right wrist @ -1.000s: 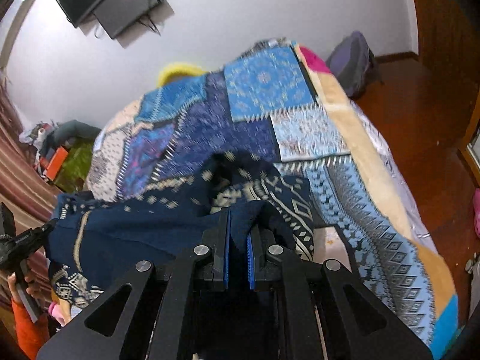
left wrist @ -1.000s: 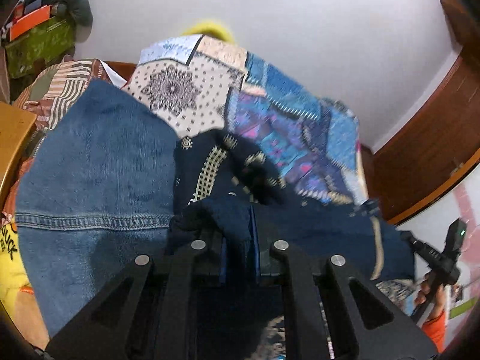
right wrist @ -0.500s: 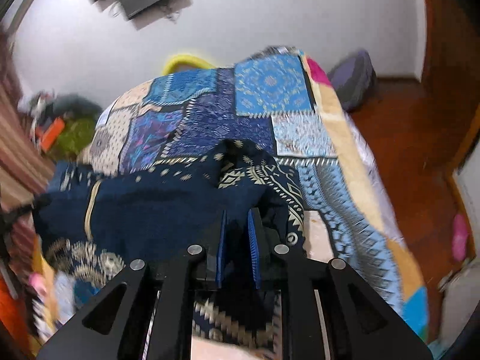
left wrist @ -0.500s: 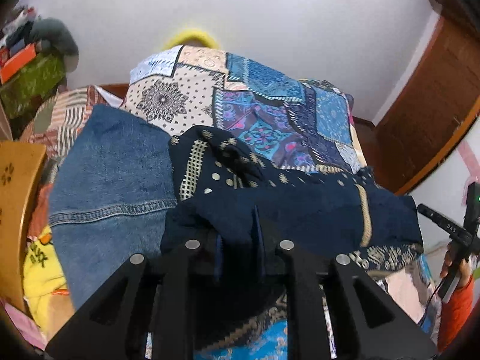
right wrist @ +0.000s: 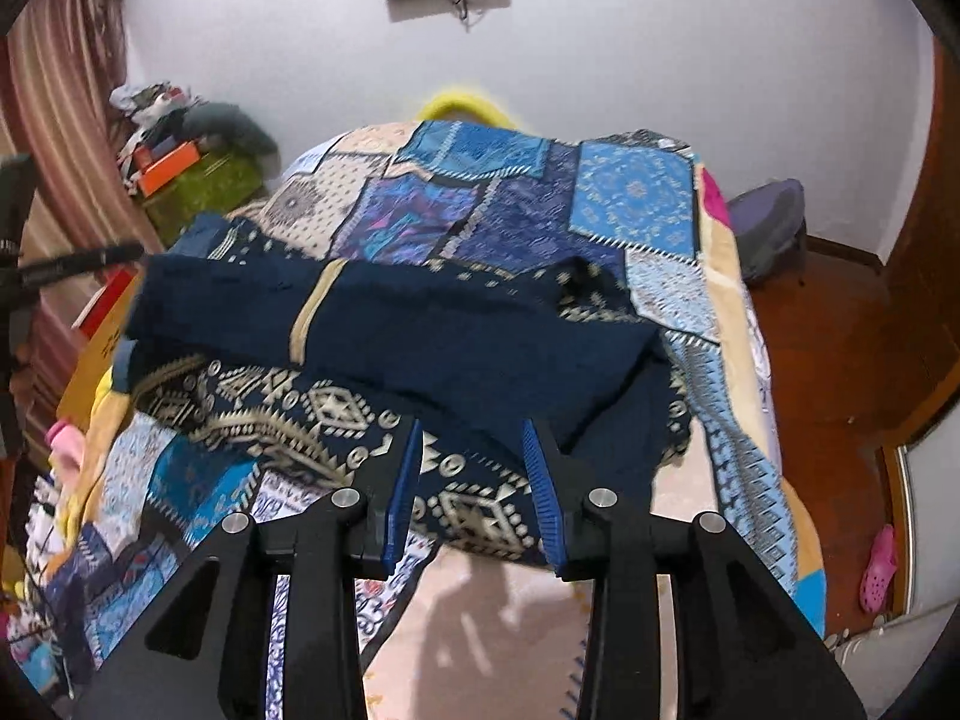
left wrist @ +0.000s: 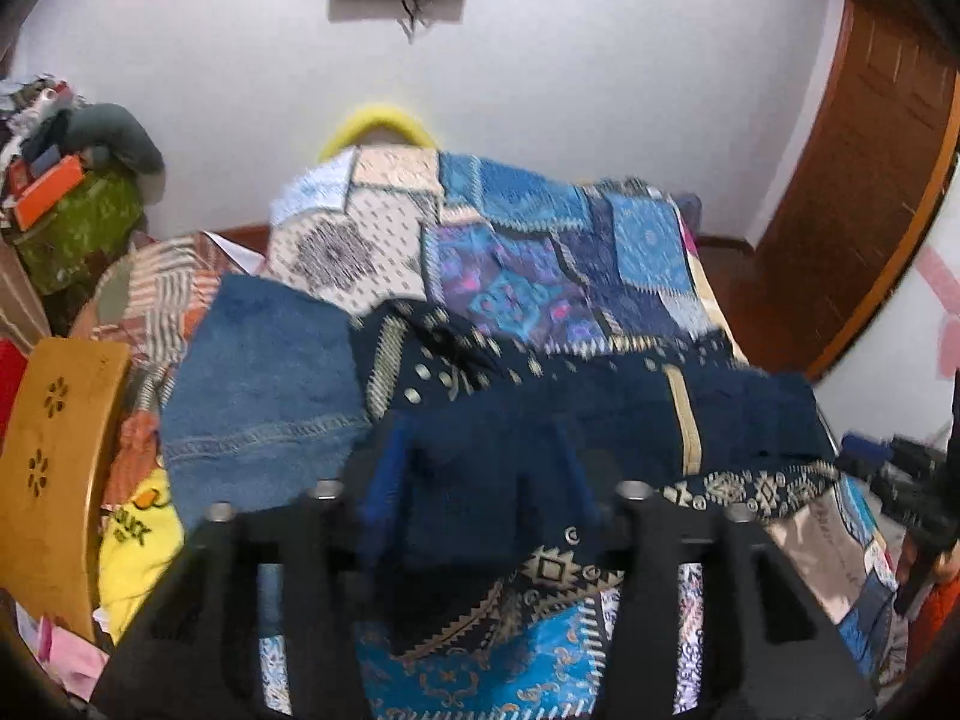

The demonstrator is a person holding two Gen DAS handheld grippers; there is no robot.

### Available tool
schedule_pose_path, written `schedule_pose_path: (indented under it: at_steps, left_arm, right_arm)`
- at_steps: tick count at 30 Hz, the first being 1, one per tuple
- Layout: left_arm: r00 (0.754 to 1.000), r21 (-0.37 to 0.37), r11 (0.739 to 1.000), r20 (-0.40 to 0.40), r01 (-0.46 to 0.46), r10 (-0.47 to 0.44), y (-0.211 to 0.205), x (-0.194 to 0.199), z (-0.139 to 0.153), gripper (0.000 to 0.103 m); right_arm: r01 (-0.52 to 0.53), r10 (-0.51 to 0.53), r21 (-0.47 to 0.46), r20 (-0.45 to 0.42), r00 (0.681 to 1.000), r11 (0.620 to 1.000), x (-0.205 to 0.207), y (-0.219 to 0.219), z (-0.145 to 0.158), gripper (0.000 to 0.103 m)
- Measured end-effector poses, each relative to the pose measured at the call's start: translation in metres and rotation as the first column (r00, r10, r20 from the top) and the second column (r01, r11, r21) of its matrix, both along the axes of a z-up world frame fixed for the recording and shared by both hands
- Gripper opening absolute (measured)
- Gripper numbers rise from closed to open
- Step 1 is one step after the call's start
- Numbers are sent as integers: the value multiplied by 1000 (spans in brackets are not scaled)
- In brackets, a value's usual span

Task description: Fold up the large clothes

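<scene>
The navy garment (right wrist: 456, 324) lies lengthwise left-to-right, just beyond both released grippers: right (right wrist: 474, 480), left (left wrist: 480, 480).

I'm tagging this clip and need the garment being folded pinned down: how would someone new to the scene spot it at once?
Start at the bed with the blue patchwork quilt. Across its near half lies the navy garment, folded over itself, its cream diamond-patterned border at the near edge. Unlike the plain blue denim piece beside it, it is dark navy with a cream stripe and printed motifs.
</scene>
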State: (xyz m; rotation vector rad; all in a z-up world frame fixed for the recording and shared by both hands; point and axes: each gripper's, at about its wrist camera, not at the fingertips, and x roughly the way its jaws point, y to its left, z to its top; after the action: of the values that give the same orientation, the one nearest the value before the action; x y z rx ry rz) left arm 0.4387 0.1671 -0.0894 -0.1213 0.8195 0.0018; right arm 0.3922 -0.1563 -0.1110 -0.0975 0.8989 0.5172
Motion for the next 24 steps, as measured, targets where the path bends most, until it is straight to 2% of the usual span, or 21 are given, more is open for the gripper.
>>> schedule_pose_path:
  at_steps: [5, 12, 19, 24]
  left_arm:
    - [1000, -27, 1000, -2, -2, 2, 6, -6, 1, 52]
    - [990, -33, 997, -121, 72, -75, -16, -10, -48, 52]
    - [970, 40, 990, -208, 134, -123, -48, -1, -97, 52]
    - [966, 99, 985, -230, 142, -116, -58, 13, -112, 54]
  right_arm:
    - [-5, 5, 0, -40, 999, 1000, -3, 9, -12, 32]
    - [-21, 21, -1, -109, 994, 1000, -3, 20, -32, 32]
    - [-55, 50, -30, -136, 989, 998, 2, 33, -48, 32]
    - [-72, 66, -33, -163, 984, 997, 14, 43, -56, 32]
